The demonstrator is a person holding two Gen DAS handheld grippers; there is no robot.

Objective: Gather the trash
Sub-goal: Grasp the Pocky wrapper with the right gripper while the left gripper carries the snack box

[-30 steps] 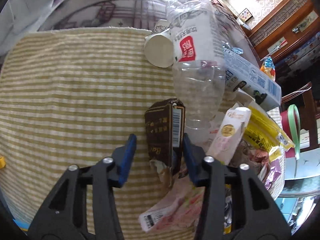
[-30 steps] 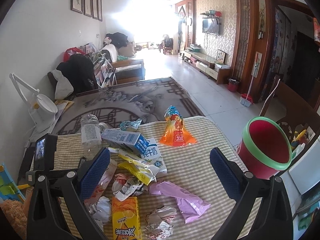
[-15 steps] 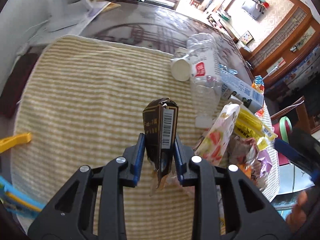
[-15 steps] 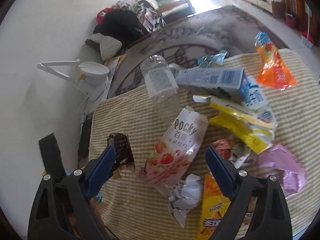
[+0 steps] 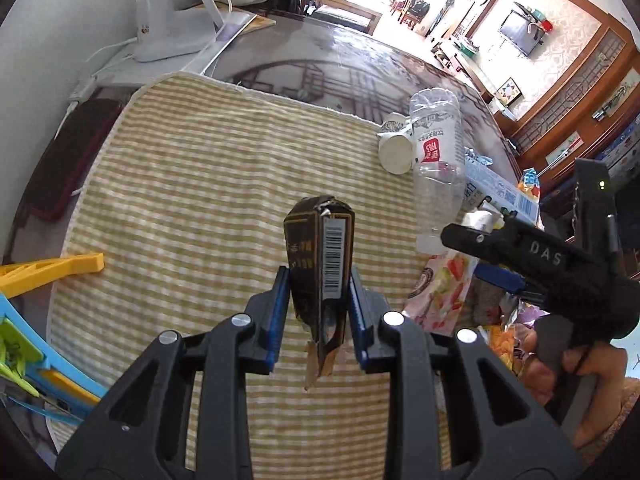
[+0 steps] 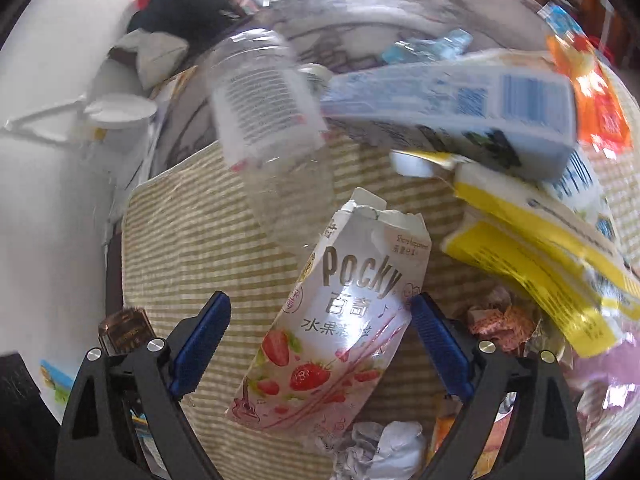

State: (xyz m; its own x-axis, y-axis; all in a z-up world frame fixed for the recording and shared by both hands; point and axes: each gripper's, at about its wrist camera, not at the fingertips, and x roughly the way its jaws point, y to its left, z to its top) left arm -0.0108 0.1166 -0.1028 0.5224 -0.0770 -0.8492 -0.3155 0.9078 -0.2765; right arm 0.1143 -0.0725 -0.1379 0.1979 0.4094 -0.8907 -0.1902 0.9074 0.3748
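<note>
My left gripper (image 5: 318,300) is shut on a dark brown carton (image 5: 320,256) with a barcode and holds it above the striped mat (image 5: 192,200). My right gripper (image 6: 320,336) is open, its blue pads either side of a pink Pocky pouch (image 6: 340,320) lying on the mat (image 6: 192,248). The right gripper also shows in the left wrist view (image 5: 532,256), at the right over the pouch (image 5: 444,288). The brown carton shows at the lower left of the right wrist view (image 6: 126,330).
A clear plastic bottle (image 5: 434,160), a paper cup (image 5: 396,148) and a blue-white milk carton (image 6: 452,96) lie at the mat's far side. Yellow wrappers (image 6: 532,264), an orange bag (image 6: 596,96) and crumpled paper (image 6: 380,448) crowd the right. A white lamp base (image 5: 168,32) stands at the back left.
My left gripper closed on the brown carton and lifted it off the mat. My right gripper swung down and left from the room view to straddle the Pocky pouch.
</note>
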